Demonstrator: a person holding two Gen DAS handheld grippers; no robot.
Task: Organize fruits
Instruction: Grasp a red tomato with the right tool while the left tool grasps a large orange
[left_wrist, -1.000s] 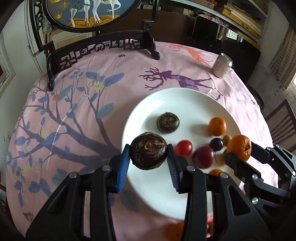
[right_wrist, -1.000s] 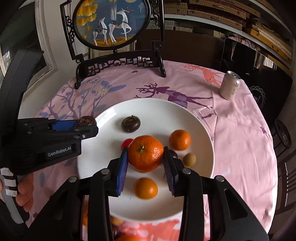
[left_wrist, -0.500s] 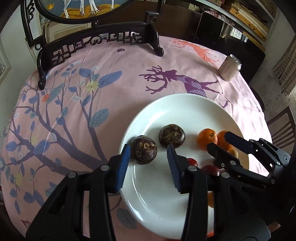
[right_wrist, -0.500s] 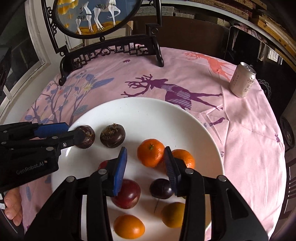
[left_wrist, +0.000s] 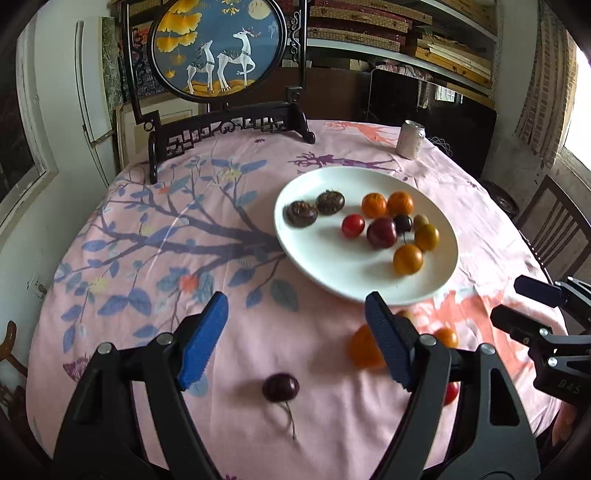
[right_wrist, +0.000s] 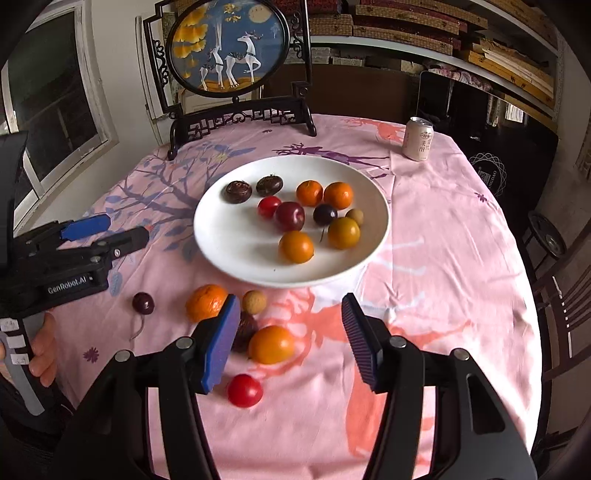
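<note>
A white plate (left_wrist: 332, 271) (right_wrist: 229, 254) holds several fruits: two dark brown ones (left_wrist: 301, 213) (right_wrist: 238, 191), oranges (right_wrist: 338, 195), a red plum (right_wrist: 290, 216) and small ones. Both grippers are open, empty and drawn back from the plate. My left gripper (left_wrist: 295, 341) hovers over a dark cherry (left_wrist: 280, 387) on the cloth. My right gripper (right_wrist: 291, 341) hovers over loose fruit: an orange (right_wrist: 271, 344), a tangerine (right_wrist: 206, 302), a longan (right_wrist: 254, 301) and a red tomato (right_wrist: 245, 390).
A pink patterned tablecloth (left_wrist: 147, 258) covers the round table. A drinks can (left_wrist: 410, 139) (right_wrist: 418, 139) stands at the back right. A dark wooden stand with a round deer picture (left_wrist: 221, 48) is at the back. Chairs stand to the right.
Both grippers let go of their fruit on the plate, a dark brown fruit from the left and an orange from the right, then opened wide and pulled back toward the near table edge.
</note>
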